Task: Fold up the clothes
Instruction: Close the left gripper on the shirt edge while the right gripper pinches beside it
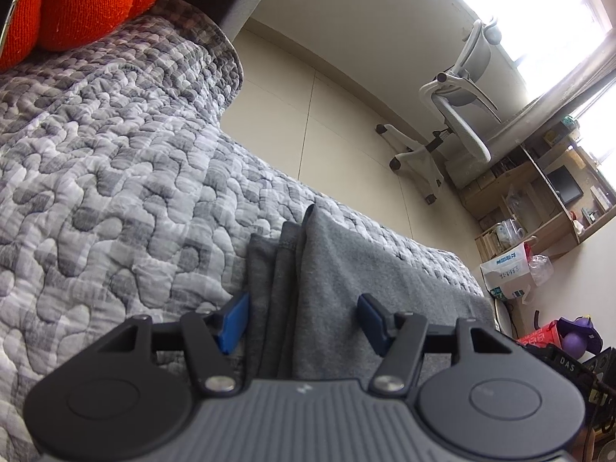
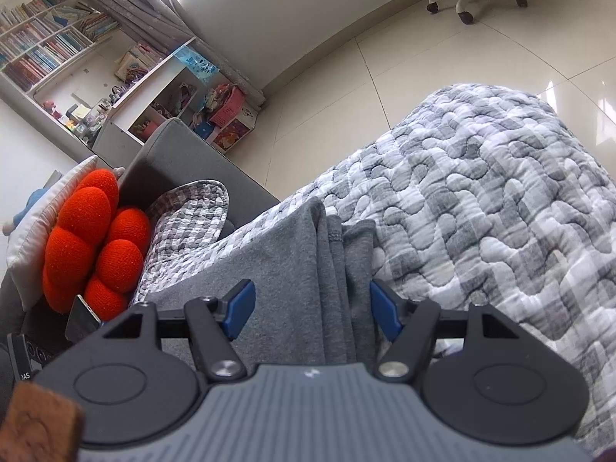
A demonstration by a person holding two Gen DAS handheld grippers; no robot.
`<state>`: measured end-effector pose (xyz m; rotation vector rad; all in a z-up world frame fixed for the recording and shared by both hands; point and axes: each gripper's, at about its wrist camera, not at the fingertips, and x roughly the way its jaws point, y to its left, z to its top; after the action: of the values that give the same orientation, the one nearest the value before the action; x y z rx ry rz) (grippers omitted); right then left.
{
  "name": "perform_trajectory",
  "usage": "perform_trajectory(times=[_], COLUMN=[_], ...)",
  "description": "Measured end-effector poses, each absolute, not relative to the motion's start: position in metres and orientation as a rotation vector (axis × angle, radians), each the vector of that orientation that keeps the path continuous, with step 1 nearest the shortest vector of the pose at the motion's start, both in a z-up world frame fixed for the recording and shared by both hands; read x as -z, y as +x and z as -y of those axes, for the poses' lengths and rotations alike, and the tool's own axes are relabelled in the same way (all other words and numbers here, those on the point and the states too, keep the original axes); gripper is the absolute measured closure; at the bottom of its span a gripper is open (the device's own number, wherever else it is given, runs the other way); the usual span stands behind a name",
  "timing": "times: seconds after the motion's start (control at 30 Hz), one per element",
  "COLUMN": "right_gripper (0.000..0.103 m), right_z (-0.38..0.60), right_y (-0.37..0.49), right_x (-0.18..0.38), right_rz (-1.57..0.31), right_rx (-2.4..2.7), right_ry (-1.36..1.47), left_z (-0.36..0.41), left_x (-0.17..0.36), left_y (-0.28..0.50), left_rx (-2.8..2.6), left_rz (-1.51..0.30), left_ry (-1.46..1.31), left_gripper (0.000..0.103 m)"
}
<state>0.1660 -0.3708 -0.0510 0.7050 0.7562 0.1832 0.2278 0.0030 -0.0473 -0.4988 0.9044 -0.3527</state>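
Note:
A grey garment (image 1: 346,261) lies folded on a grey-and-white quilted cover (image 1: 115,161), with several stacked fabric edges along its left side. My left gripper (image 1: 303,319) stands open just over this folded edge, its blue pads (image 1: 235,319) on either side of the layers without pressing them. In the right wrist view the same garment (image 2: 285,254) stretches away over the quilt (image 2: 481,192), its layered edges on the right. My right gripper (image 2: 312,312) is open too, and the cloth runs between its blue pads (image 2: 385,315) without being pinched.
An orange knotted cushion (image 1: 77,4) (image 2: 92,242) rests against the dark grey sofa arm (image 2: 173,158). Past the quilt's edge lie a tiled floor, a white office chair (image 1: 458,115) and wooden shelves (image 1: 539,192). A bookshelf (image 2: 57,46) stands by the wall.

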Motion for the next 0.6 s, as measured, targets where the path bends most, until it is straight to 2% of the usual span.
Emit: perform_trajectory(times=[0.1,0.2,0.27,0.33,0.5,0.6], right_gripper=[0.034,0.034,0.042,0.064,0.079,0.082], right_z=[0.368,0.365,0.362,0.358,0.343,0.334], right_y=[0.164,0.164,0.165,0.166,0.164,0.162], right_x=[0.050,0.049,0.048,0.047,0.037,0.030], right_rz=[-0.753,-0.754,-0.757,-0.764,-0.748,-0.720], right_rx=[-0.189,-0.184,-0.175,-0.150,-0.128,-0.118], right_ry=[0.689,0.668,0.648,0.615,0.536,0.484], left_z=[-0.005,-0.005,-0.005,-0.006,0.002,0.008], left_x=[0.050,0.049,0.049,0.049,0.038,0.026], left_y=[0.230,0.230,0.230,0.230,0.224,0.219], left_rx=[0.369,0.369,0.365,0.360,0.338,0.335], left_rz=[-0.916,-0.914,-0.915,-0.917,-0.889,-0.853], left_ry=[-0.532,-0.521,-0.525,-0.532,-0.497,-0.458], left_gripper=[0.058,0.062,0.064,0.071,0.083,0.085])
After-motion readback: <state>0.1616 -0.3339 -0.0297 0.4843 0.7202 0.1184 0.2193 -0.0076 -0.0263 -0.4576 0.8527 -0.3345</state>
